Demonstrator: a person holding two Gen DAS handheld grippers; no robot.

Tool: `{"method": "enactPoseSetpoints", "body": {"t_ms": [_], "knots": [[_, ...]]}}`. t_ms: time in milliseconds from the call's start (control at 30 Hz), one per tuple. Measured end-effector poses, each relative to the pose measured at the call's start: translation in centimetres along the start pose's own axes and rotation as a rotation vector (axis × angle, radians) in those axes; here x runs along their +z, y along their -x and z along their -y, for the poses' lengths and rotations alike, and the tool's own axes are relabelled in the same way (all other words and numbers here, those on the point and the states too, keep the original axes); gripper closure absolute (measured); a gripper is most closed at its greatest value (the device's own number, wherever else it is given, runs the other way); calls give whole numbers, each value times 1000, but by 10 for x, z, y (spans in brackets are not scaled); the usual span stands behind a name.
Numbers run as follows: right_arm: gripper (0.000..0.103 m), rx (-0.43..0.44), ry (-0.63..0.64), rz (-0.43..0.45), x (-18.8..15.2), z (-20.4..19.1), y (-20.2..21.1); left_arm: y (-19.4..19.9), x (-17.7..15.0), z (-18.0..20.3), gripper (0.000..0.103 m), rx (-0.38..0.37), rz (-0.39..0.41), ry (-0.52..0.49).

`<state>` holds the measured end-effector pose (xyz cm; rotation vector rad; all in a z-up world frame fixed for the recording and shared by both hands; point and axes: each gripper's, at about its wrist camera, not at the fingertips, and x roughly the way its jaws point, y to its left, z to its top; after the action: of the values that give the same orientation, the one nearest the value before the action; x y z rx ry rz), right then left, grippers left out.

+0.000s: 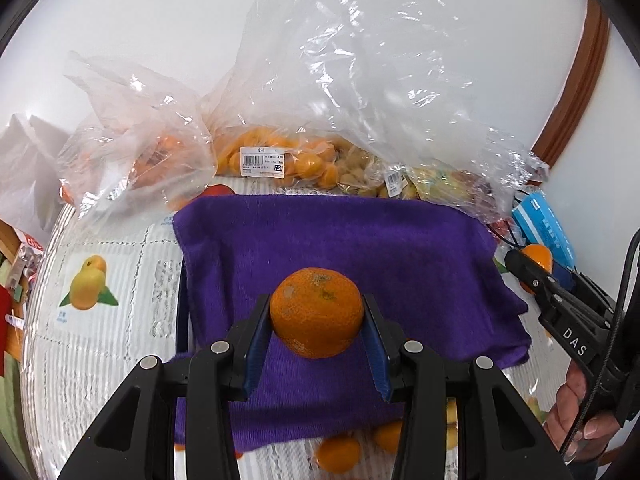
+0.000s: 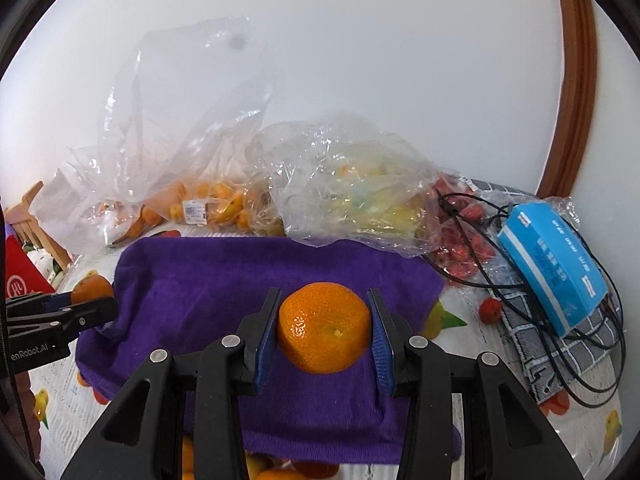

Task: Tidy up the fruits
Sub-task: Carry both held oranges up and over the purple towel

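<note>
1. My left gripper (image 1: 318, 314) is clamped on a round orange mandarin with a speckled, mottled rind (image 1: 317, 312); both blue pads press its sides, and it hangs above the purple terry towel (image 1: 360, 236).
2. My right gripper (image 2: 325, 330) is likewise clenched on a glossier round orange mandarin (image 2: 324, 328), at the centre of its view, over the same towel.
3. In the left view the right gripper shows at 3 o'clock, its fruit between the jaws.
4. Crinkled clear plastic bags of small orange fruit (image 1: 280, 156) sit at 12 o'clock beyond the towel; a blue rectangular box (image 2: 552, 264) tangled with black cable (image 2: 500, 240) lies at 3 o'clock in the right view.
5. I judge these mandarins light, soft-skinned and easily bruised, with slightly waxy peel.
6. I judge the widest girth the best place to hold, squeezed gently; too much pressure could split the rind.
7. Loose mandarins (image 1: 340, 454) sit at 6 o'clock, below the towel's near edge.
</note>
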<state>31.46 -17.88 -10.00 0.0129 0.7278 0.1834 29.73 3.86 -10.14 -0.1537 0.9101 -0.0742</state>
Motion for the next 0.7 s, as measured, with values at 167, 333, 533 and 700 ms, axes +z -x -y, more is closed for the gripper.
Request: {"method": "enactPoseSetpoints", "body": {"t_ms": [167, 333, 533, 700], "knots": [[62, 2, -2, -31, -1, 1, -22, -18, 8, -2, 62, 14, -23, -1], [62, 0, -9, -78, -5, 2, -45, -39, 15, -6, 62, 31, -44, 1], [62, -4, -15, -154, -13, 7, -68, -72, 14, -12, 62, 60, -116, 28], [62, -15, -18, -197, -18, 9, -81, -90, 10, -19, 62, 75, -155, 49]]}}
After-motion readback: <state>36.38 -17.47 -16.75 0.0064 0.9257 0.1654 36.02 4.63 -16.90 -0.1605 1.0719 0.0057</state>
